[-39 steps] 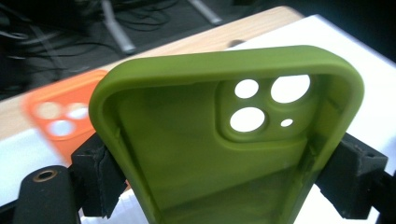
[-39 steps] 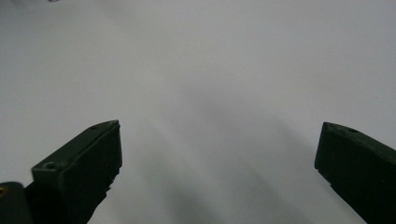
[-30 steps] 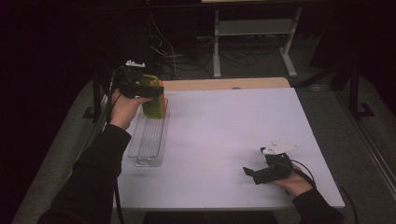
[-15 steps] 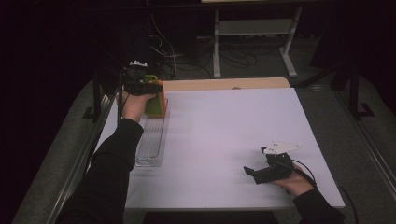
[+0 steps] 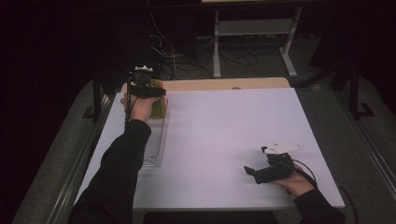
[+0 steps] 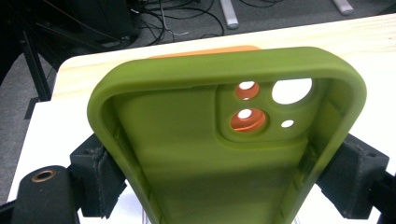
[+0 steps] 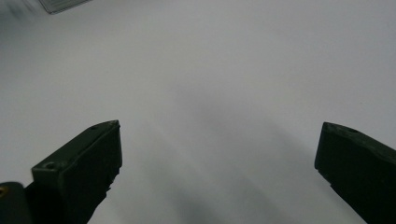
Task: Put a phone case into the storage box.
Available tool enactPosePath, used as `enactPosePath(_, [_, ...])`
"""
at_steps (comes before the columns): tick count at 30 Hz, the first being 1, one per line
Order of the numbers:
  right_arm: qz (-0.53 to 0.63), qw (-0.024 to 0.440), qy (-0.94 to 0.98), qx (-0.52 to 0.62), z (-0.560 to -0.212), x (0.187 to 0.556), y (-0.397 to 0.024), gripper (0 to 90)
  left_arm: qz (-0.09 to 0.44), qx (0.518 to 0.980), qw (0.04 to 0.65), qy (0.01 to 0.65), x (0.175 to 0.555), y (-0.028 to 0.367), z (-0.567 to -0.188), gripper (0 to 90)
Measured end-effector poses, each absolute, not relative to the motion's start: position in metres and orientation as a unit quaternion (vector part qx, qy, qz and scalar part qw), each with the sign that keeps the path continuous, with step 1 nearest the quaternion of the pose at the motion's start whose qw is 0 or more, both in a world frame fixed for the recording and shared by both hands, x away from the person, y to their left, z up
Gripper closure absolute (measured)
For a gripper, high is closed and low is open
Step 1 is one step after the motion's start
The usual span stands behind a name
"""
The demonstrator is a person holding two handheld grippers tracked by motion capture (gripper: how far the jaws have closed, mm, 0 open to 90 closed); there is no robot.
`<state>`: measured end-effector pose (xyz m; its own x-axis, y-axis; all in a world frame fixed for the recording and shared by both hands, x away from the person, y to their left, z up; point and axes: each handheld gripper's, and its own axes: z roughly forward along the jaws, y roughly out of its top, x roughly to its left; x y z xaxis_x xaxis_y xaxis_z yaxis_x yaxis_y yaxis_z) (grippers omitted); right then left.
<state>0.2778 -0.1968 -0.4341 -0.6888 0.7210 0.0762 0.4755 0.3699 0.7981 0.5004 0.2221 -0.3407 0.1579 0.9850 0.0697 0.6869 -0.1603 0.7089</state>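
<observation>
Between the left gripper's clamping black pads, a matte olive rubbery phone case with round cutouts.

The right gripper looked down along its two black fingers onto the bare white desk. The fingers stood wide apart, one rising from the lower left corner and the other from the lower right, with nothing between them but the pale surface and a faint grey shadow. At the top left edge lay the corner of a clear tray, well away from both fingers.
</observation>
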Motion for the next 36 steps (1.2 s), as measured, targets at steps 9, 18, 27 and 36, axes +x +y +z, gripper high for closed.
enactPosePath(9, [0.425, 0.146, 0.816, 0.365, -0.434, 0.278, -0.197, 0.0, 0.277, 0.709, 0.272, 0.589, 0.501, 0.223, -0.352, 13.6])
enactPosePath(18, [0.424, 0.147, 0.816, 0.363, -0.434, 0.278, -0.197, 0.0, 0.277, 0.714, 0.266, 0.586, 0.503, 0.221, -0.357, 13.4])
enactPosePath(27, [0.423, 0.144, 0.816, 0.366, -0.434, 0.277, -0.197, 0.0, 0.277, 0.714, 0.262, 0.587, 0.503, 0.22, -0.363, 13.3])
enactPosePath(36, [0.423, 0.143, 0.817, 0.366, -0.434, 0.277, -0.196, 0.0, 0.282, 0.718, 0.257, 0.582, 0.502, 0.222, -0.368, 12.4])
